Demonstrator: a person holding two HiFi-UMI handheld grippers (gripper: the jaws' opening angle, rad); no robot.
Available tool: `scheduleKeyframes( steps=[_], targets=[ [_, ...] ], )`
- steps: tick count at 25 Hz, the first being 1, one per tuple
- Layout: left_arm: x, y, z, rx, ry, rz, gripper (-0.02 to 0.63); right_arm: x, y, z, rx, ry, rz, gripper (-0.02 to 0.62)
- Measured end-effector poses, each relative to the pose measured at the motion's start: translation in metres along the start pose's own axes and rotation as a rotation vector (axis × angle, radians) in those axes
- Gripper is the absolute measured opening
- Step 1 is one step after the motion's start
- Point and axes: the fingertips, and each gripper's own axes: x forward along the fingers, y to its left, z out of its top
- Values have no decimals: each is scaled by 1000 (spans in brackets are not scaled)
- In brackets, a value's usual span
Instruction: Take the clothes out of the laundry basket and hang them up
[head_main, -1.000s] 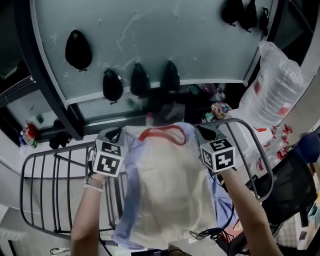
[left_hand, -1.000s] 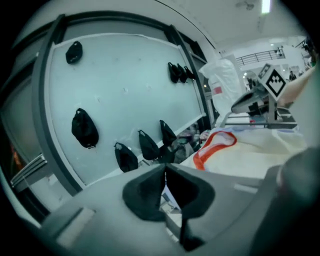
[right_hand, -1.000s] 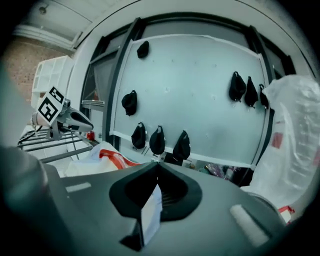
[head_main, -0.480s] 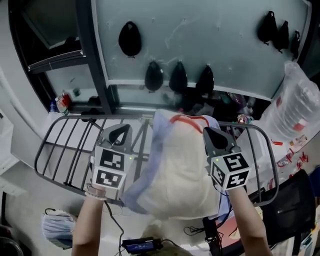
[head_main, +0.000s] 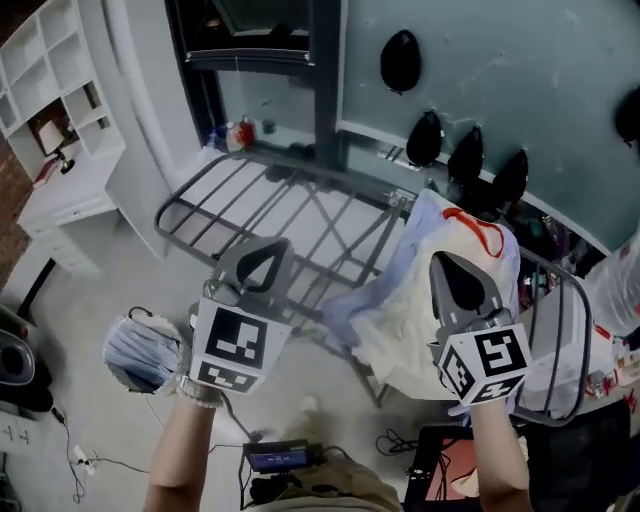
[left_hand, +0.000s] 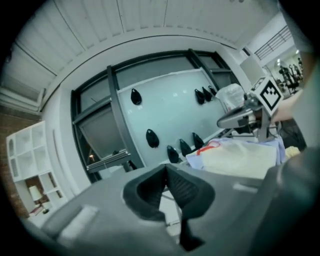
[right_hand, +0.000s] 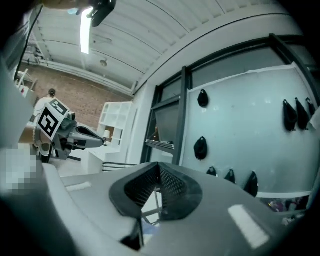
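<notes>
Pale floor (head_main: 90, 300) spreads under a grey drying rack (head_main: 250, 195) that stands before a dark-framed glass wall (head_main: 560, 90). A cream and pale-blue garment (head_main: 420, 320) with red neck trim lies draped over the rack's right end. My left gripper (head_main: 268, 246) and right gripper (head_main: 447, 260) hover above the rack, each with its fingers pressed together on nothing, the right one over the garment.

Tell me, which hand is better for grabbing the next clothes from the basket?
Probably the left. The left gripper is right next to the laundry basket, bottom left in the head view. The right gripper is over the shirt on the drying rack, farther away. Both have shut, empty fingers.
</notes>
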Motion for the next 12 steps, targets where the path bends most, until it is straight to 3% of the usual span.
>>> scheduleKeyframes(
  steps=[5,12],
  targets=[
    [-96,26,-42,-6,96,138,-8,13,102,8,-89,-21,221,3],
    [-239,65,-105,-130,197,384,-8,25,241,14,-97,-54,497,3]
  ],
)
